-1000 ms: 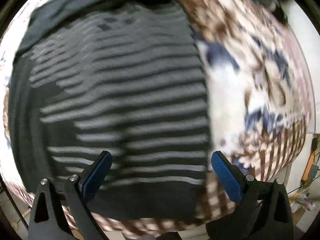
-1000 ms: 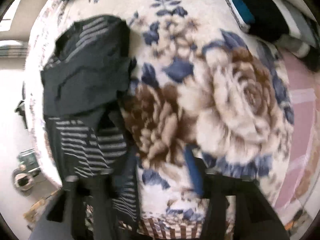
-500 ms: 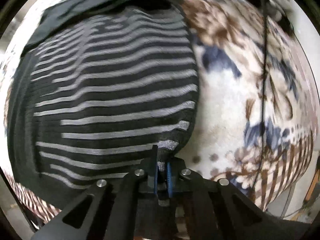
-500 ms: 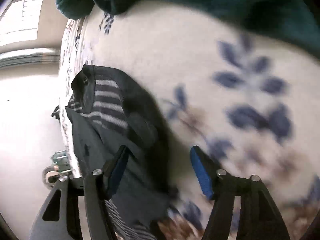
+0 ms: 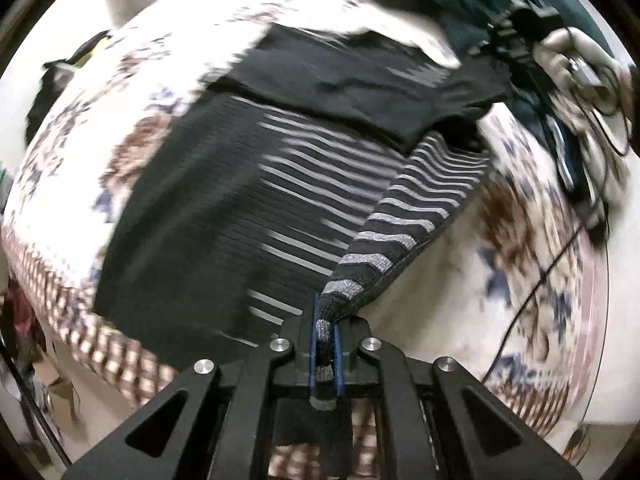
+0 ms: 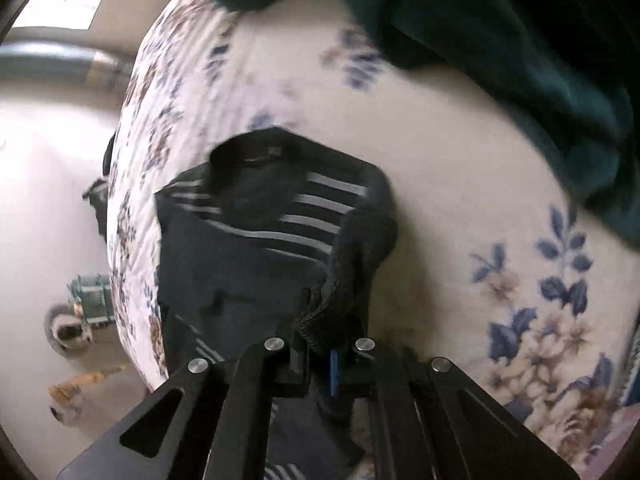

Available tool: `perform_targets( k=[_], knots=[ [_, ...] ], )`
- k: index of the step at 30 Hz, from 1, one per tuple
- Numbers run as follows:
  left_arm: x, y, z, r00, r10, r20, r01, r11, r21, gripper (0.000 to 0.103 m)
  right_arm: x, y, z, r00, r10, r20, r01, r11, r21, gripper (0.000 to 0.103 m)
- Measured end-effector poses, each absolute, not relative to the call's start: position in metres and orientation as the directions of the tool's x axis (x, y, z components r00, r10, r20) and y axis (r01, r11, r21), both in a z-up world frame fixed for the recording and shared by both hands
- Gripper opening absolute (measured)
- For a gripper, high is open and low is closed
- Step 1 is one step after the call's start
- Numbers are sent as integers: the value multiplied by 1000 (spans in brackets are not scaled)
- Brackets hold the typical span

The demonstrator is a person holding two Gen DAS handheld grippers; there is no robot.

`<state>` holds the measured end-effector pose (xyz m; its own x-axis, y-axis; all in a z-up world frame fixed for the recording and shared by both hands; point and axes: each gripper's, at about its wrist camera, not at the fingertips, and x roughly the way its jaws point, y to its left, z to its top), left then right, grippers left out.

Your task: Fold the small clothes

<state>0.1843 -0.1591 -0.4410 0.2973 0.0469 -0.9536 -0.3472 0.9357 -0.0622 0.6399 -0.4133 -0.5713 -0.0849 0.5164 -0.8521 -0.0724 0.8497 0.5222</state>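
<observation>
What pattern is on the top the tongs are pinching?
The dark knit top has thin grey stripes on black; the left wrist view shows it best.

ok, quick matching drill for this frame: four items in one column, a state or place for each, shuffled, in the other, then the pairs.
Items:
1. left gripper
2. right gripper
3. dark teal fuzzy fabric
4. cream floral blanket

States:
A. heaped at the far edge
B. lies under the black grey-striped knit garment
C. shut on a striped corner
D. shut on a plain dark edge

Pairs: 1-C, 2-D, 3-A, 4-B
</observation>
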Motion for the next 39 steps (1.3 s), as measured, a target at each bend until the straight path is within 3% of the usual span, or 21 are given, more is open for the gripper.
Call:
perform_targets(
  k=[5, 10, 22, 26, 28, 29, 30, 31, 32, 35, 39],
  knots=[
    [180, -89, -436, 310, 49, -949, -436, 895, -96, 4, 657, -320, -523, -83, 471, -878, -178, 860, 478, 6],
    [164, -18, -456, 292, 26, -956, -488, 864, -126, 4, 665, -203, -511, -77, 429, -900, -244, 867, 434, 6],
    [142, 95, -532, 236, -127, -964, -596, 764, -246, 5, 665, 48, -579, -98, 173, -980, -432, 880, 199, 5],
    [130, 120, -564, 215, -266, -940, -665, 665, -340, 17, 664, 77, -616, -147, 77, -986, -434, 891, 134, 6],
    [108, 140, -573, 222, -317, -922, -714, 591, -375, 18, 665, 76, -623, -161, 73, -984, -390, 911, 131, 13],
    [96, 150, -573, 229, -321, -919, -737, 560, -379, 21, 663, 74, -620, -170, 110, -979, -376, 911, 167, 34],
    [79, 163, -571, 246, -321, -915, -763, 518, -387, 30, 658, 71, -615, -186, 161, -969, -362, 906, 220, 64],
    [69, 172, -568, 248, -306, -919, -781, 499, -376, 35, 648, 66, -607, -207, 224, -952, -347, 893, 286, 74],
    [56, 184, -563, 238, -275, -931, -803, 483, -348, 35, 639, 60, -598, -207, 265, -942, -342, 882, 323, 78],
    [43, 200, -550, 232, -266, -936, -809, 481, -338, 38, 597, 30, -572, -191, 320, -928, -357, 858, 369, 78],
    [68, 185, -539, 207, -292, -934, -725, 595, -347, 39, 510, -29, -562, -212, 300, -930, -360, 861, 360, 78]
  ],
)
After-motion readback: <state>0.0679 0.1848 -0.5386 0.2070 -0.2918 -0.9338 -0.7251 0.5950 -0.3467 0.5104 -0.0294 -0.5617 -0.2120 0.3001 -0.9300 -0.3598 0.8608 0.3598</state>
